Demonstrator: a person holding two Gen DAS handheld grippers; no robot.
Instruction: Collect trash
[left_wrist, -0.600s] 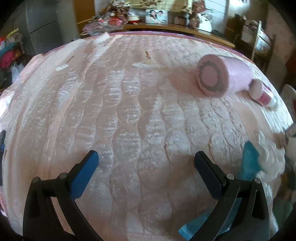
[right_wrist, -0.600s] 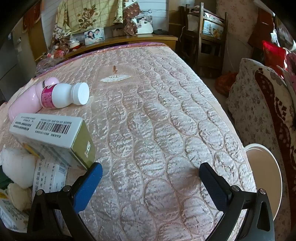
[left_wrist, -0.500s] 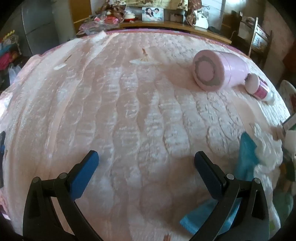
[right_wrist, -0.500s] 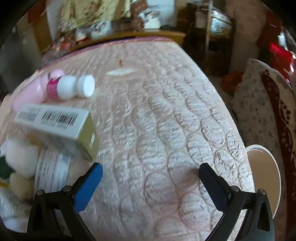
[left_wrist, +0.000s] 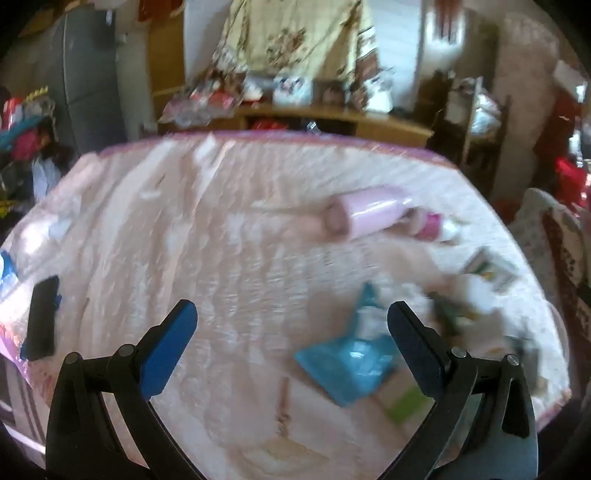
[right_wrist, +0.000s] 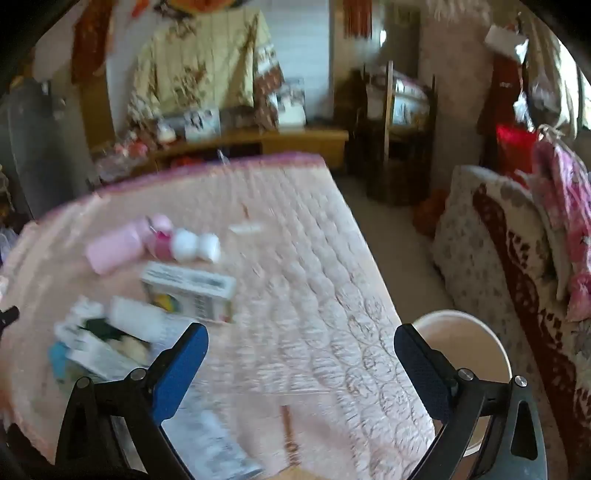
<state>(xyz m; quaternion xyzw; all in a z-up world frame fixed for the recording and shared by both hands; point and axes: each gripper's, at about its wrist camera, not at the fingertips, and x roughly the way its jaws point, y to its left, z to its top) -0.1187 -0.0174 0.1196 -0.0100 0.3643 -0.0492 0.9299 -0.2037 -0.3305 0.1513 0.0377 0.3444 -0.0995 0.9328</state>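
Spread wide, both the left gripper (left_wrist: 291, 323) and right gripper (right_wrist: 300, 345) hold nothing — blurred, seemingly crumpled trash (right_wrist: 107, 332) near the bed's (right_wrist: 314, 295) right edge could be mis-grasped.

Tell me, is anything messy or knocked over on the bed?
Yes. A pink bottle and a white bottle lie tipped over on the quilt, and a box, papers and a blue wrapper are scattered nearby.

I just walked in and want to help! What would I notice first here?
A pile of trash on the pink bedspread: a pink bottle beside a small white bottle, with a cardboard box in front. A blue wrapper lies nearest the left gripper, and a white bucket waits beside the bed.
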